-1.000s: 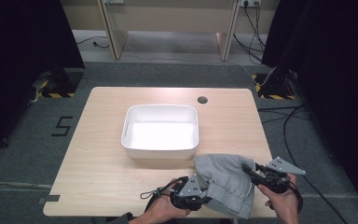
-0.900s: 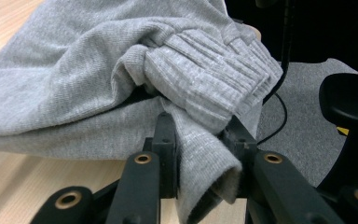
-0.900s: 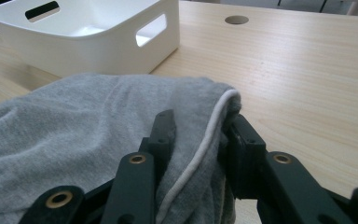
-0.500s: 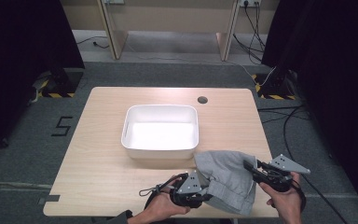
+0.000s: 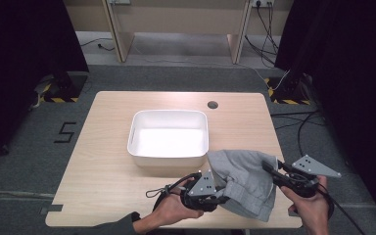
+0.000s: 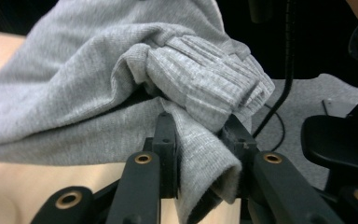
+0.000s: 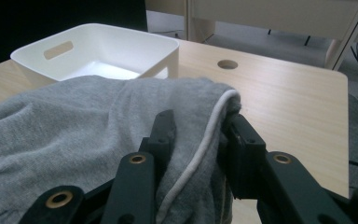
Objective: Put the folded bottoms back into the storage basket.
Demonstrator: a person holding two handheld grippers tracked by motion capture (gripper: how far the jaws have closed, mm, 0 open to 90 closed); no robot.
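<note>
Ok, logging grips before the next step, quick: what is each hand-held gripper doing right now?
Left hand-held gripper: closed on a ribbed edge of the grey garment.
Right hand-held gripper: closed on the garment's white-trimmed edge.

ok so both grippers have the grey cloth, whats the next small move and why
Probably carry the grey cloth forward over the white bin. Both the left gripper and the right gripper are shut on its edges and hold it raised above the table, while the bin sits empty just beyond it.
</note>
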